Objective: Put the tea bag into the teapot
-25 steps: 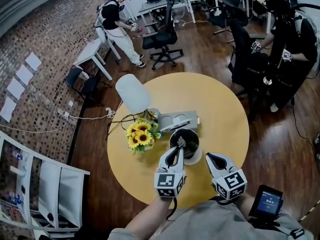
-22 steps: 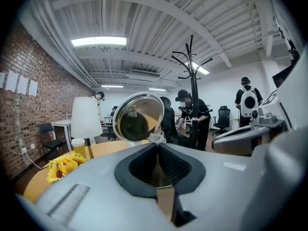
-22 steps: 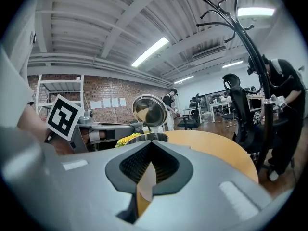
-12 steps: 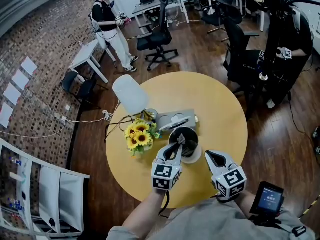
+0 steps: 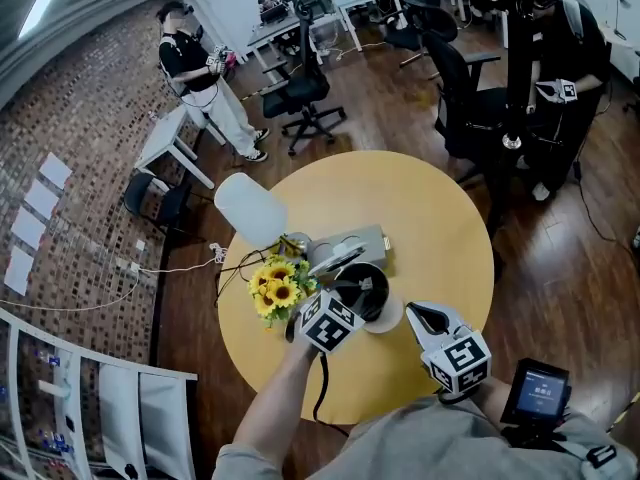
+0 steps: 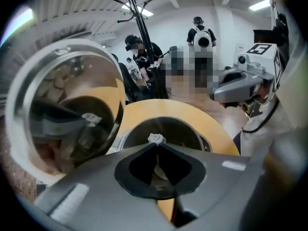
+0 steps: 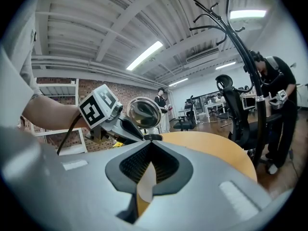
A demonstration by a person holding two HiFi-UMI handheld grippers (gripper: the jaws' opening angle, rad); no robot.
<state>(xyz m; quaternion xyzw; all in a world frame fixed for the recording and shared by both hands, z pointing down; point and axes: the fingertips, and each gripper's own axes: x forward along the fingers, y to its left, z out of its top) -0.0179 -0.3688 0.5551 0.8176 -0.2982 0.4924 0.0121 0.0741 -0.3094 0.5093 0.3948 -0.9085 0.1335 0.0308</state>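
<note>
Brick wall (image 5: 90, 98) on the left, dark wood floor (image 5: 560, 258). Round yellow tabletop (image 5: 430, 218). Black office chairs (image 5: 305, 93) and white desks (image 5: 170, 138) behind. Ceiling strip lights (image 7: 144, 54) on.

The table (image 5: 440, 228) has a smooth, matt yellow top. The floor (image 5: 565, 258) is glossy dark wood, the wall (image 5: 90, 98) rough brick, the tea bag (image 6: 156, 138) crinkled white paper.

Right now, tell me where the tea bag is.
In the left gripper view the tea bag is pinched by the left gripper over the open teapot; in the head view, that teapot sits right of the sunflowers.
</note>
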